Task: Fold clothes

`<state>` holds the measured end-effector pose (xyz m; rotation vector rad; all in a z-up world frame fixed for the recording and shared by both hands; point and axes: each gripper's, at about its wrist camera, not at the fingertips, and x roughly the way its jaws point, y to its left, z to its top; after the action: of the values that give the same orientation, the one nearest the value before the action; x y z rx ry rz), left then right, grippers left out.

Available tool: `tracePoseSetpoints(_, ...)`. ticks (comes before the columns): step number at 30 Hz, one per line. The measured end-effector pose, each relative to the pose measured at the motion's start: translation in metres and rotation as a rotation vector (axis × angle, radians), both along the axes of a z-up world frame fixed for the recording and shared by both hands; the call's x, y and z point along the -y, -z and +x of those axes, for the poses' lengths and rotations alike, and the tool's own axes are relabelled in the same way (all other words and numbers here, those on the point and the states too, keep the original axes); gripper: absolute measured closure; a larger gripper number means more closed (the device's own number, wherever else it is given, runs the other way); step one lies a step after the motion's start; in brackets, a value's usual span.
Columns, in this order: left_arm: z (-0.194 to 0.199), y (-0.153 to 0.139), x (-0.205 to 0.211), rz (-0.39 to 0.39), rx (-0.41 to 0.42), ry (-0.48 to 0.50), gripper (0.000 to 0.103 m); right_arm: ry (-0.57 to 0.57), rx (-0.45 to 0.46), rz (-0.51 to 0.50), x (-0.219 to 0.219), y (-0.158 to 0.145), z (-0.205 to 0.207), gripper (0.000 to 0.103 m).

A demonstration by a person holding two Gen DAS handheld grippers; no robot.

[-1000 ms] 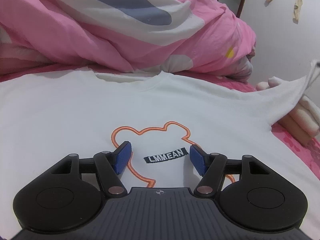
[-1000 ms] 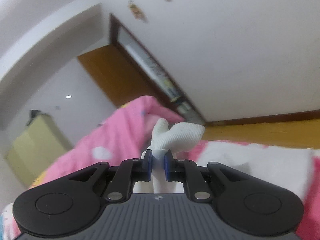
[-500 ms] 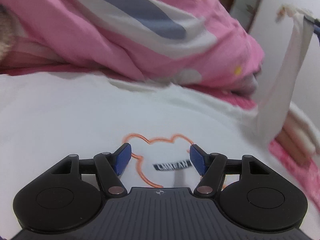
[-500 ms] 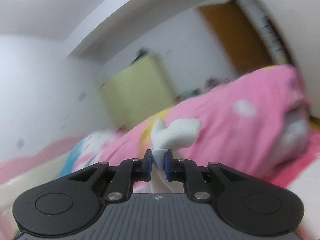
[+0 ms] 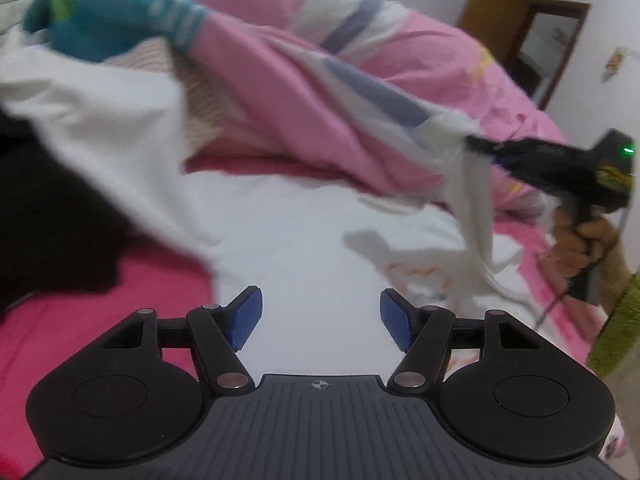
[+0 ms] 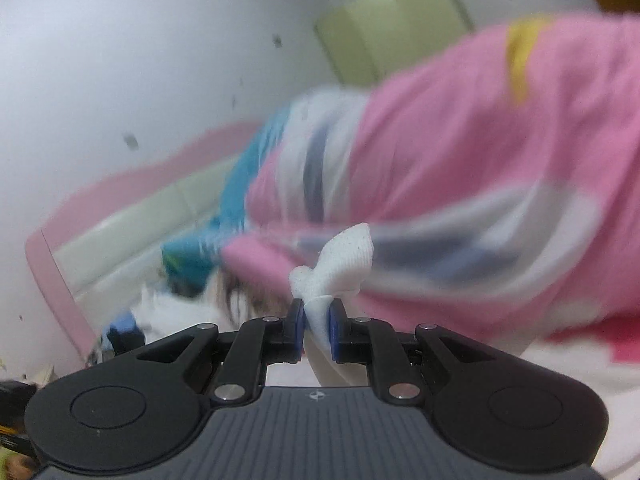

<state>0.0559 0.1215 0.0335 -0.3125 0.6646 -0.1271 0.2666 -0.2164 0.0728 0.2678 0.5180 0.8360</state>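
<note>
A white T-shirt (image 5: 288, 232) with an orange outline print lies spread on the pink bed. In the left wrist view my left gripper (image 5: 321, 318) hovers above the shirt's body, open, nothing between its blue pads. My right gripper (image 5: 476, 145) shows at the right of that view, held by a hand (image 5: 580, 236), lifting the shirt's sleeve (image 5: 468, 200) up and across the shirt. In the right wrist view the right gripper (image 6: 317, 320) is shut on that bunched white sleeve (image 6: 340, 254), which sticks out beyond the fingertips.
A crumpled pink quilt (image 5: 320, 80) with white and blue patches is heaped behind the shirt. A teal garment (image 5: 100, 20) and a dark garment (image 5: 48, 216) lie at the left. A yellow-green cabinet (image 6: 392, 28), a pale headboard (image 6: 140, 224) and a wooden door (image 5: 492, 12) stand beyond.
The right gripper has swung the sleeve up and over the shirt toward the left. My left gripper has risen and shifted left, so the printed chest has left its jaws' line.
</note>
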Motion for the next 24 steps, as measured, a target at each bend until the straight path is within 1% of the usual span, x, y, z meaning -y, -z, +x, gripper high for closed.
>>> tracePoseSetpoints(1,-0.005,0.004,-0.002,0.016,-0.01,-0.011,0.037,-0.011,-0.023,-0.028,-0.016,0.014,0.002,0.089)
tracePoseSetpoints(2,-0.008,0.008,-0.003,0.015,-0.022,-0.018,0.037,-0.013,-0.05,-0.06,-0.034,0.03,0.006,0.088)
tracePoseSetpoints(3,-0.011,0.012,-0.005,0.013,-0.034,-0.026,0.037,-0.016,-0.078,-0.093,-0.051,0.046,0.01,0.083)
tracePoseSetpoints(4,-0.014,0.015,-0.007,-0.006,-0.056,-0.034,0.037,-0.024,-0.109,-0.124,-0.062,0.06,0.014,0.074)
tracePoseSetpoints(5,-0.017,0.019,-0.01,-0.026,-0.077,-0.042,0.037,-0.024,-0.142,-0.153,-0.075,0.074,0.015,0.068)
tracePoseSetpoints(6,-0.02,0.019,-0.012,-0.044,-0.098,-0.046,0.037,-0.017,-0.178,-0.185,-0.087,0.085,0.015,0.056)
tracePoseSetpoints(7,-0.021,0.018,-0.015,-0.054,-0.113,-0.049,0.037,-0.01,-0.208,-0.207,-0.094,0.092,0.014,0.053)
tracePoseSetpoints(9,-0.026,0.004,-0.025,-0.037,-0.099,-0.063,0.038,0.001,-0.247,-0.205,-0.098,0.097,0.012,0.052)
tracePoseSetpoints(11,-0.031,-0.024,-0.037,0.016,-0.04,-0.086,0.037,0.013,-0.239,-0.172,-0.085,0.084,0.006,0.051)
tracePoseSetpoints(14,-0.037,-0.066,-0.053,0.104,0.06,-0.109,0.037,0.024,-0.237,-0.012,-0.036,0.046,-0.019,0.048)
tracePoseSetpoints(15,-0.035,-0.076,-0.055,0.132,0.081,-0.111,0.036,0.025,-0.237,0.044,-0.019,0.033,-0.029,0.048)
tracePoseSetpoints(17,-0.031,-0.095,-0.06,0.187,0.122,-0.114,0.033,-0.003,-0.244,0.192,0.022,0.009,-0.058,0.044)
tracePoseSetpoints(18,-0.023,-0.09,-0.056,0.186,0.112,-0.104,0.032,-0.016,-0.25,0.266,0.042,-0.003,-0.072,0.04)
tracePoseSetpoints(19,-0.015,-0.085,-0.052,0.185,0.103,-0.094,0.032,-0.024,-0.269,0.337,0.06,-0.006,-0.086,0.035)
tracePoseSetpoints(21,0.002,-0.076,-0.044,0.182,0.083,-0.073,0.032,-0.034,-0.307,0.471,0.095,-0.012,-0.113,0.03)
tracePoseSetpoints(24,0.031,-0.029,-0.02,0.125,0.03,-0.03,0.033,0.046,-0.373,0.526,0.125,0.011,-0.138,0.03)
